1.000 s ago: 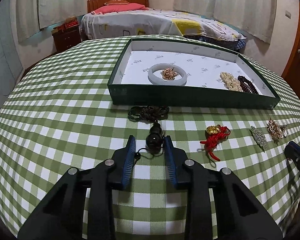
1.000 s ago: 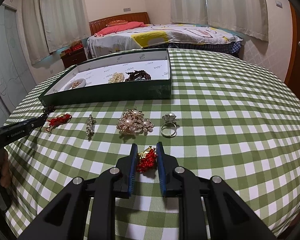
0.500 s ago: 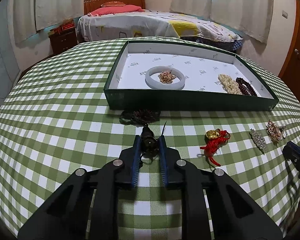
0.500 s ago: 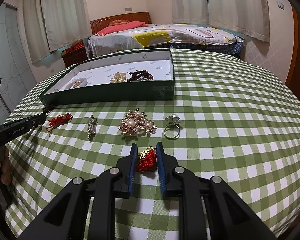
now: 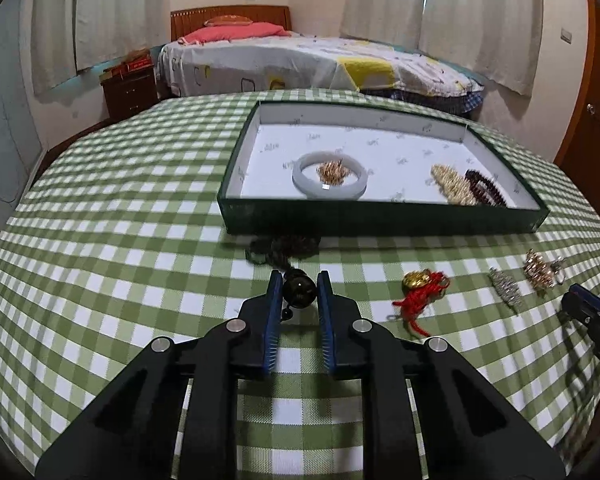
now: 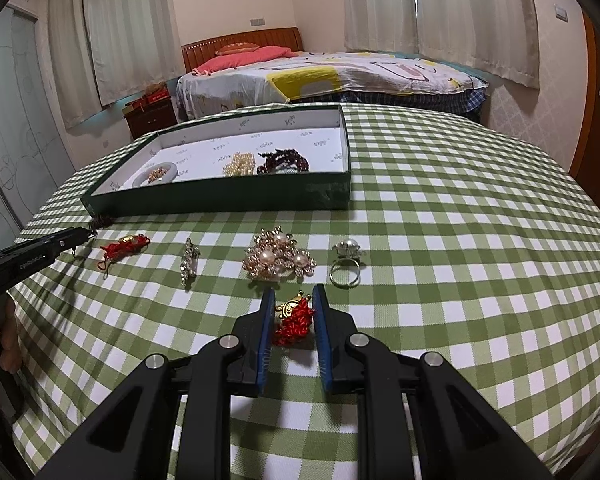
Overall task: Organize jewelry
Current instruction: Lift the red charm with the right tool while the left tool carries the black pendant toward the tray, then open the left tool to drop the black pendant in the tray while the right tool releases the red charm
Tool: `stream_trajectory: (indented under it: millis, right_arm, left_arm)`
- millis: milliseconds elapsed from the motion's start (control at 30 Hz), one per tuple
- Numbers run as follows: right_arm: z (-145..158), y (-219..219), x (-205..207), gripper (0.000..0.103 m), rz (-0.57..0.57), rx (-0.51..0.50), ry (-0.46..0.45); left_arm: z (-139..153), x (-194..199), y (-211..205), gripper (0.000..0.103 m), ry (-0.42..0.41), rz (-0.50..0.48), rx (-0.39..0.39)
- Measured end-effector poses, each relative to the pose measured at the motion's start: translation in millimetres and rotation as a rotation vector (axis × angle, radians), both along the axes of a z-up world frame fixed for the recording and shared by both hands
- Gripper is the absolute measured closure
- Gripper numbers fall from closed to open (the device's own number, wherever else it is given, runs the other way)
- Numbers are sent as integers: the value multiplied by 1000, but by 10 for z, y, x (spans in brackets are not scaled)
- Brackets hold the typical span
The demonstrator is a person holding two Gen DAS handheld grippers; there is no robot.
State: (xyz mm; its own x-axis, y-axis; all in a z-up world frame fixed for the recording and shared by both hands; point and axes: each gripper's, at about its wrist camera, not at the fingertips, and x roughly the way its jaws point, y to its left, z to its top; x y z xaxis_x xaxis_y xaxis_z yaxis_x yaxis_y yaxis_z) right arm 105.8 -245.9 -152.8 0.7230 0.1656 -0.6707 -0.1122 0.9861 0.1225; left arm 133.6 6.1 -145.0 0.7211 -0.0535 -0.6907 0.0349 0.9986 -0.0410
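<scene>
My left gripper (image 5: pixel 299 280) is shut on the big dark bead (image 5: pixel 298 291) of a dark bead necklace; the rest of its strand (image 5: pixel 282 247) lies bunched against the green tray's front wall (image 5: pixel 380 222). My right gripper (image 6: pixel 293 295) is shut on a red knotted charm with a gold piece (image 6: pixel 294 316), close above the checked cloth. Inside the tray lie a white bangle (image 5: pixel 329 176) with a gold trinket in it, a pearl string (image 5: pixel 450 185) and dark red beads (image 5: pixel 485 187).
On the cloth lie a second red-and-gold charm (image 5: pixel 420 294), a silver brooch (image 6: pixel 189 261), a pearl brooch (image 6: pixel 278 259) and a pearl ring (image 6: pixel 346 264). A hand (image 6: pixel 0 336) shows at the left edge. A bed (image 5: pixel 312 64) stands beyond the table.
The left jaws closed onto the big dark bead and the gripper came slightly closer to the tray. The right gripper kept still with the red charm between its pads.
</scene>
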Motion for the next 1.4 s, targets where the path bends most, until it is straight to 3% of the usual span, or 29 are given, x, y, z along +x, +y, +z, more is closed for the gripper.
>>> stream_trajectory:
  millis: [433, 867, 1067, 1400]
  right_arm:
    - [505, 99, 146, 83, 28, 30, -108]
    - [910, 282, 796, 83, 57, 43, -225]
    - [866, 320, 1208, 83, 54, 40, -217]
    - [536, 379, 1833, 83, 75, 19, -99]
  left_arm:
    - [585, -33, -58, 86, -119, -30, -51]
    - [920, 514, -356, 86, -192, -85, -80]
    - [838, 954, -502, 86, -167, -76, -87]
    - [336, 1635, -608, 86, -12, -57, -81]
